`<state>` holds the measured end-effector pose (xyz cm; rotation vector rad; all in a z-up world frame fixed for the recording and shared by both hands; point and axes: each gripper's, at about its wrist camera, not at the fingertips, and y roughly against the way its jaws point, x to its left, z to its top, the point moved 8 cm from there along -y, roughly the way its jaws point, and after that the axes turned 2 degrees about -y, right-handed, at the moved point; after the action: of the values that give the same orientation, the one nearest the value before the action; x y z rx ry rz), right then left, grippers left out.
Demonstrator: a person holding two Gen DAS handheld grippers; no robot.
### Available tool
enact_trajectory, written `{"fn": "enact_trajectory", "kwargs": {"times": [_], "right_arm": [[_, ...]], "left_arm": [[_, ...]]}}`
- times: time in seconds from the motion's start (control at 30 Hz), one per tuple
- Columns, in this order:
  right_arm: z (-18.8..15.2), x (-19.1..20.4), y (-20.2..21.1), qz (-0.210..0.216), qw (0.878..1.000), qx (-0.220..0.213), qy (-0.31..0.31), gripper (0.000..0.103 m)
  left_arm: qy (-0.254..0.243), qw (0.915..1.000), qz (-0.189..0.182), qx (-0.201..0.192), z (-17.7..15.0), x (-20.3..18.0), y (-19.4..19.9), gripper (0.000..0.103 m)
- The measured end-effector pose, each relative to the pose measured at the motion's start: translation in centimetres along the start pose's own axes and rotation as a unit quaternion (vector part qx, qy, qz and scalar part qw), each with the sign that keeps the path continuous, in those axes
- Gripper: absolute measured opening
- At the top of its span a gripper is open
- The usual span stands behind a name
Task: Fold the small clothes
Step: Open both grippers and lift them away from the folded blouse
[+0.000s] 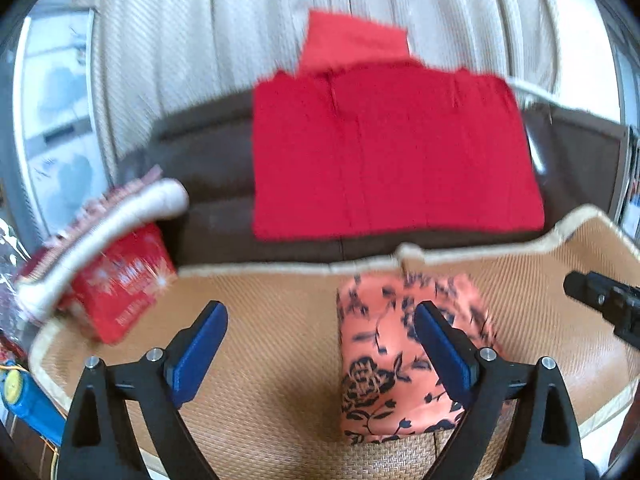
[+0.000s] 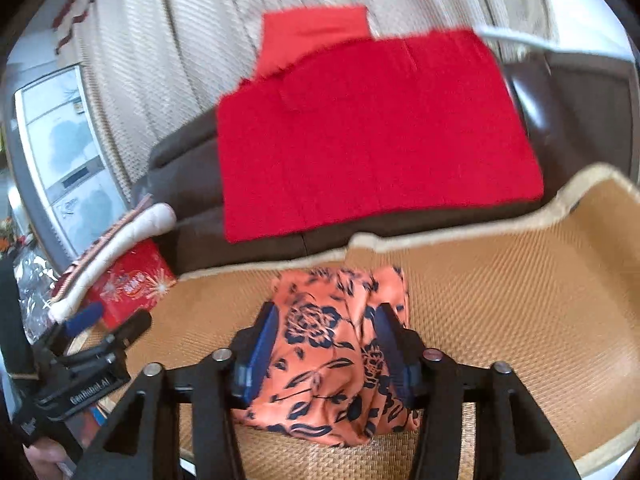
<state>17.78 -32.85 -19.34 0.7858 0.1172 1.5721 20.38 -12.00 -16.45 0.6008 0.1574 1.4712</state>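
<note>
A folded orange cloth with a dark floral print (image 1: 394, 356) lies on a woven straw mat (image 1: 264, 312). My left gripper (image 1: 320, 316) is open and empty, hovering just left of the cloth; its right finger overlaps the cloth's edge. In the right wrist view the same cloth (image 2: 332, 364) is bunched between the fingers of my right gripper (image 2: 326, 320), whose jaws are partly closed around it. The left gripper (image 2: 86, 322) shows at the left there. The right gripper's tip (image 1: 600, 300) shows at the right edge of the left wrist view.
A red knitted garment (image 1: 384, 152) hangs over the dark brown sofa back (image 1: 200, 168). A red box (image 1: 120, 284) and a white rolled item (image 1: 120, 224) sit at the mat's left. A blue object (image 1: 24, 404) lies lower left. Pale curtains (image 1: 200, 40) hang behind.
</note>
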Motion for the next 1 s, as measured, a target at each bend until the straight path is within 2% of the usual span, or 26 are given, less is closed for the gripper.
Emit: {"fn": "enact_trajectory", "kwargs": {"times": [0.07,0.2,0.4,0.53,0.7,1.0], "right_arm": [[0.6,1.2,2.1,-0.003,1.0,-0.013,0.014,0.06],[1.2,3.4,6.4,-0.008,0.999,-0.032,0.037,0.068],[1.8,4.2,10.3,-0.012,0.998,-0.053,0.043,0.074],[2.2,4.6,12.7,-0.032,0.995,-0.075,0.061,0.075],[2.2,5.2,14.1,-0.031,0.993,-0.084,0.074,0.076],[1.9,5.9,14.1,-0.039,0.991,-0.089,0.093,0.076]], "left_arm": [[0.002,0.9997,0.011,-0.024,1.2,0.8,2.4,0.102],[0.006,0.9977,0.024,-0.063,2.9,2.0,6.4,0.103],[0.022,0.9955,0.035,-0.086,4.4,3.4,10.0,0.103],[0.029,0.9938,0.044,-0.098,4.9,3.8,11.8,0.103],[0.037,0.9921,0.051,-0.109,5.2,4.2,12.8,0.103],[0.037,0.9912,0.057,-0.114,5.2,4.4,13.5,0.103]]}}
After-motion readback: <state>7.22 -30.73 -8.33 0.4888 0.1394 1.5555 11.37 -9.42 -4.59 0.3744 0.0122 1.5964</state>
